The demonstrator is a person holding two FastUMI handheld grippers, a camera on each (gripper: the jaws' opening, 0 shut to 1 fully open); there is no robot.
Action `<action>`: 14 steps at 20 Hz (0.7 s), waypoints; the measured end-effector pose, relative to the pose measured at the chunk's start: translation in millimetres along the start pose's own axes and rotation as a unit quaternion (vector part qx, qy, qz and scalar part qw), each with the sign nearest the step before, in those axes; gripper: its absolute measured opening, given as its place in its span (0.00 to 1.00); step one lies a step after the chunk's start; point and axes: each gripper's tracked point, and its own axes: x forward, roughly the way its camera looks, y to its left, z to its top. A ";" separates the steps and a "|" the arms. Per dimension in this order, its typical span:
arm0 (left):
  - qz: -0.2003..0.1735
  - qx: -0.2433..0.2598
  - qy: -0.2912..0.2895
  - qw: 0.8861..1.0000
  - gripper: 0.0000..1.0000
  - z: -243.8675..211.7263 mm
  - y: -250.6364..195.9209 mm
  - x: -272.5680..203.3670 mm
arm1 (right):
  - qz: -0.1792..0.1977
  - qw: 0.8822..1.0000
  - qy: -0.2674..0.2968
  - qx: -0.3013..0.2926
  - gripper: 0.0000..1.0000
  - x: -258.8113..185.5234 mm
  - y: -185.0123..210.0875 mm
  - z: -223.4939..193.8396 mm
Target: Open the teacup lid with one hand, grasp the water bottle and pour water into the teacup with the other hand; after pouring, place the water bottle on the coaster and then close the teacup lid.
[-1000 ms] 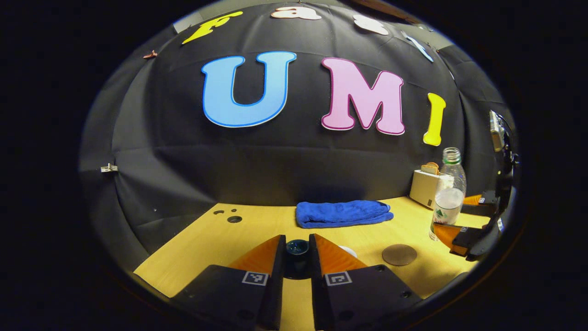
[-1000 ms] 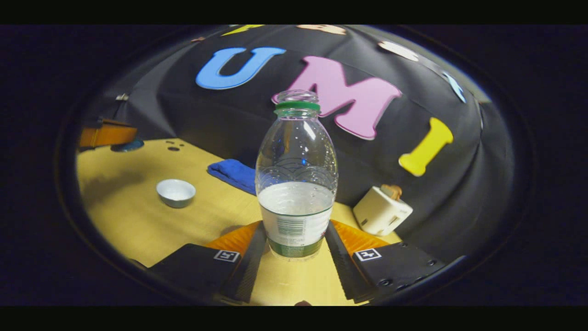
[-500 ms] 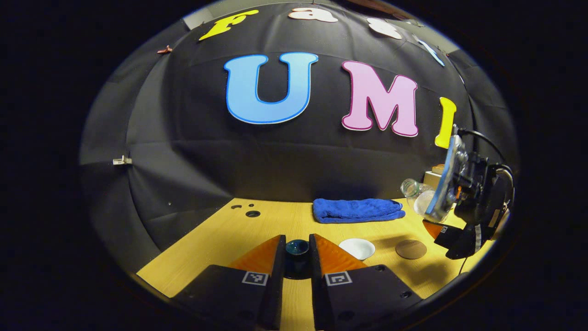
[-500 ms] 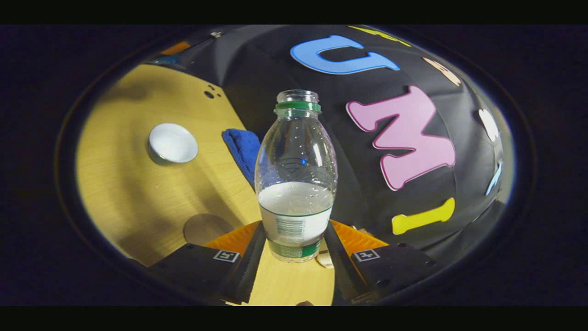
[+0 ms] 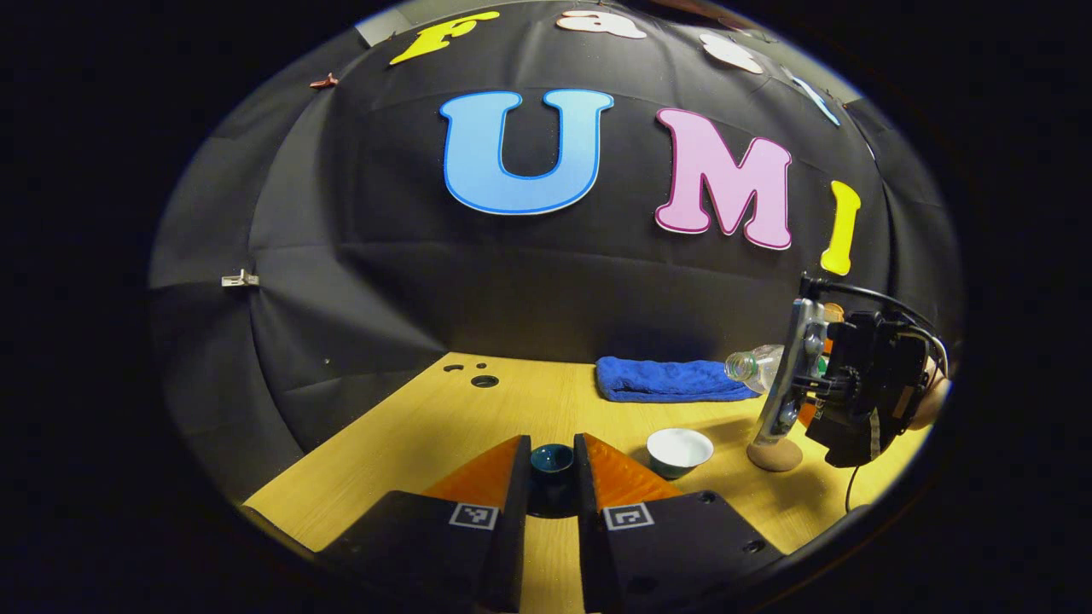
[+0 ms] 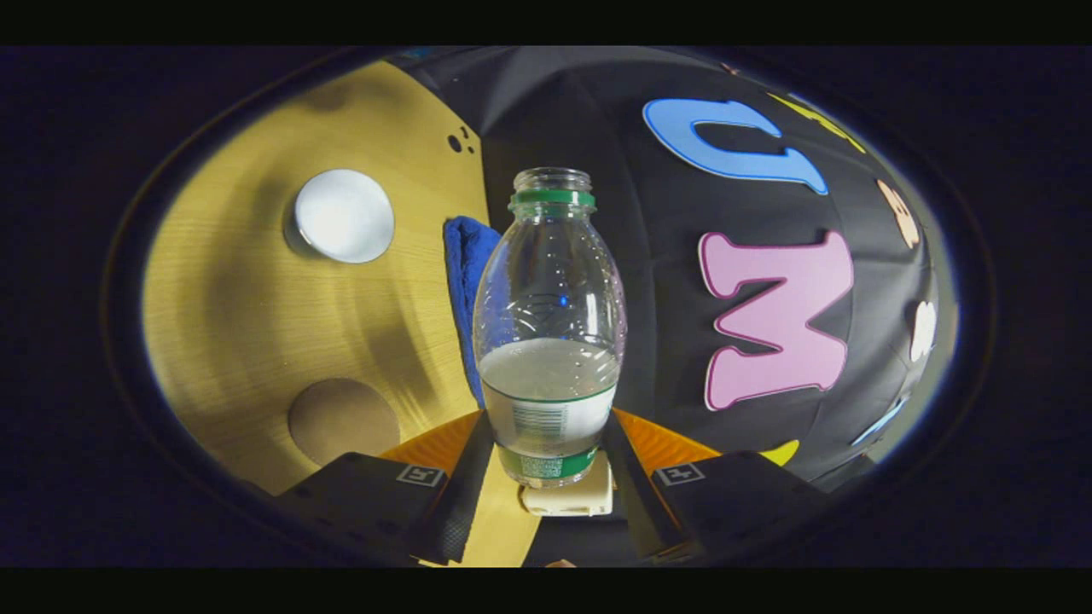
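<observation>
- Right gripper (image 6: 550, 465): both fingers pinch the lower, labelled part of the clear plastic water bottle with a green neck ring (image 6: 550, 315). Bottle uncapped, cloudy liquid in its lower half. In the left gripper view the bottle (image 5: 755, 367) lies tipped, mouth pointing toward the white ceramic teacup (image 5: 678, 449); its body is mostly hidden behind the right gripper's housing (image 5: 853, 384).
- Left gripper (image 5: 552, 465): fingers close on a small dark glossy teacup lid (image 5: 552, 459); the lid's lower part is hidden between the fingers, so contact at the pads is hard to confirm.
- Teacup sits open on the yellow wood-grain surface (image 5: 444, 426), round, with a smooth white inside (image 6: 344, 215).
- Round flat brown coaster (image 6: 343, 419) lies bare on the surface near the teacup; in the left gripper view it is partly covered by the right gripper.
- Folded blue terry towel (image 5: 670, 379) lies at the back edge.
- A cream boxy object (image 6: 570, 497) shows behind the bottle's base, cut off; I cannot identify it.
</observation>
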 end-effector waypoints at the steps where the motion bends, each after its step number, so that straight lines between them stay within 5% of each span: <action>1: 0.001 -0.001 0.001 1.000 0.31 -0.9 0.6 0.1 | -0.001 1.000 -0.002 -0.012 0.74 -0.7 1.8 2.3; 14: -0.007 -0.015 0.008 1.000 0.30 -14.7 -1.6 3.3 | -0.033 0.989 -0.015 -0.140 0.74 17.0 -8.1 5.9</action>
